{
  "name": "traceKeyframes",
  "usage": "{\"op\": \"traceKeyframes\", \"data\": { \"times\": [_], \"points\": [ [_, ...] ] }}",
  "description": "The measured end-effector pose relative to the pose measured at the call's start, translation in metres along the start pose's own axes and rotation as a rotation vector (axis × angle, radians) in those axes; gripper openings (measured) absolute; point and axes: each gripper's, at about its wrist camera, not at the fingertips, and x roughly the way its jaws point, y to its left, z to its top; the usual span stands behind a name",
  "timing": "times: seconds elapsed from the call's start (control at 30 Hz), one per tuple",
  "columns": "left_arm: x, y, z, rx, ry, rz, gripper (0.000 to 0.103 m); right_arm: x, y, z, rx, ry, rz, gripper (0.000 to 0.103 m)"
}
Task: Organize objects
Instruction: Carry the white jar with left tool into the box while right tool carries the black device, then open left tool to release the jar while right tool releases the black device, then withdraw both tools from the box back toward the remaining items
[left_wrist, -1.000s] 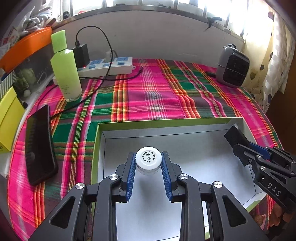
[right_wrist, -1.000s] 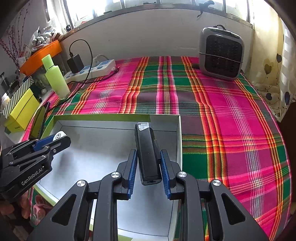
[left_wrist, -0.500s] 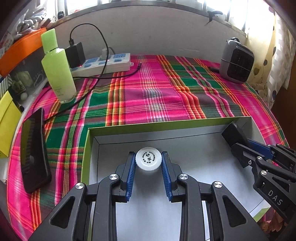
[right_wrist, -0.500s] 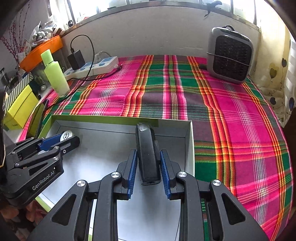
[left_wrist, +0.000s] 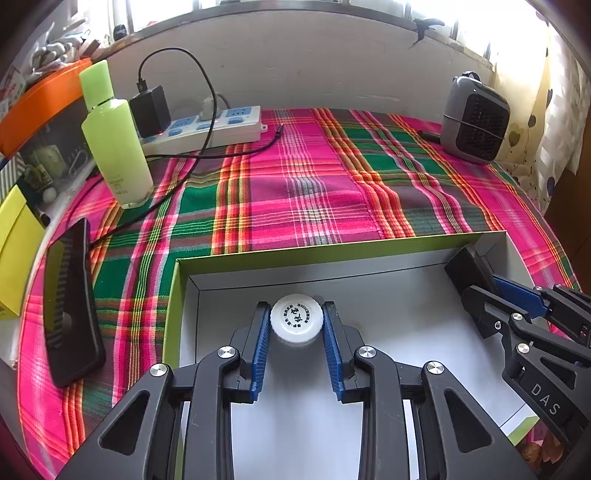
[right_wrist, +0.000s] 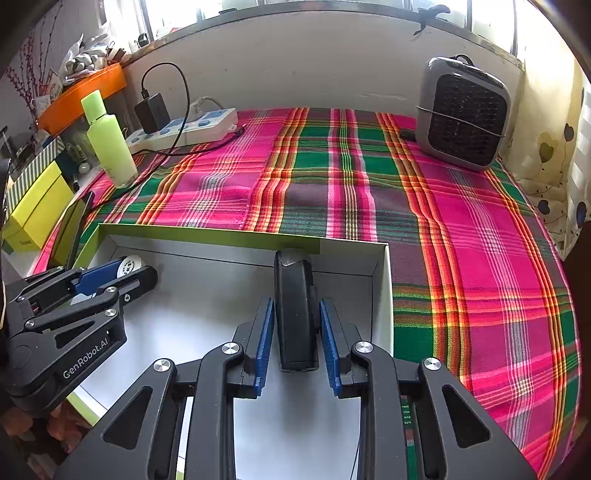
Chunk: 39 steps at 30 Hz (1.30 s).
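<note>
I am looking over a table under a plaid cloth (left_wrist: 325, 184) of pink, green and orange, pushed against a pale wall below a bright window. At the back left I see a power strip (left_wrist: 207, 129) with a black charger (left_wrist: 149, 109) plugged in and its cable trailing over the cloth. Beside it stands a green bottle (left_wrist: 114, 144), upright. A phone (left_wrist: 70, 302) lies near the left edge, and a yellow box (right_wrist: 37, 210) sits just off the cloth. A grey heater (right_wrist: 465, 114) stands at the back right, near a patterned curtain.

Close to me lies an open box (left_wrist: 332, 253), green outside and white inside.

My left gripper (left_wrist: 296, 325) is clamped on a white jar (left_wrist: 296, 319), its blue pads pressing both sides of the round printed lid. The jar sits over the left half of the box; whether it touches the floor I cannot tell.

My right gripper (right_wrist: 296, 325) is clenched on a black bar (right_wrist: 295, 310), which stands lengthwise between the fingers, pointing away from me. Its far end is close to the box's back wall, near the right corner.
</note>
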Motion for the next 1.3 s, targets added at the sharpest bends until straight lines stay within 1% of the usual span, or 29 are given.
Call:
{"op": "traceKeyframes", "data": {
  "times": [0.1,0.43,0.57,0.63,0.77,0.83,0.9,1.13,1.3],
  "points": [
    [0.0,0.0,0.0,0.003,0.001,0.002,0.026,0.001,0.001,0.0,-0.007,0.002,-0.007,0.026],
    [0.001,-0.001,-0.001,0.009,-0.001,0.003,0.032,0.002,0.002,0.0,-0.011,0.003,-0.012,0.026],
    [0.0,-0.002,-0.001,0.007,0.004,-0.012,0.035,0.002,0.002,-0.001,-0.012,0.004,-0.01,0.027],
    [-0.001,-0.001,-0.001,0.003,0.007,-0.022,0.036,0.002,0.001,-0.001,-0.007,0.004,-0.001,0.03],
    [-0.004,-0.003,-0.003,0.007,0.007,-0.042,0.042,-0.001,0.003,-0.002,-0.005,-0.003,0.009,0.042],
    [-0.006,-0.004,-0.005,0.01,0.003,-0.042,0.048,-0.002,0.003,-0.002,0.0,-0.005,0.015,0.044],
    [-0.008,-0.003,-0.007,0.006,0.002,-0.047,0.05,-0.003,0.004,-0.004,0.0,-0.005,0.014,0.044],
    [-0.021,0.001,-0.012,-0.015,-0.013,-0.048,0.054,-0.014,0.004,-0.007,0.012,-0.025,0.013,0.045],
    [-0.035,0.002,-0.019,-0.019,-0.03,-0.052,0.055,-0.025,0.006,-0.012,0.015,-0.042,0.02,0.051]
  ]
}}
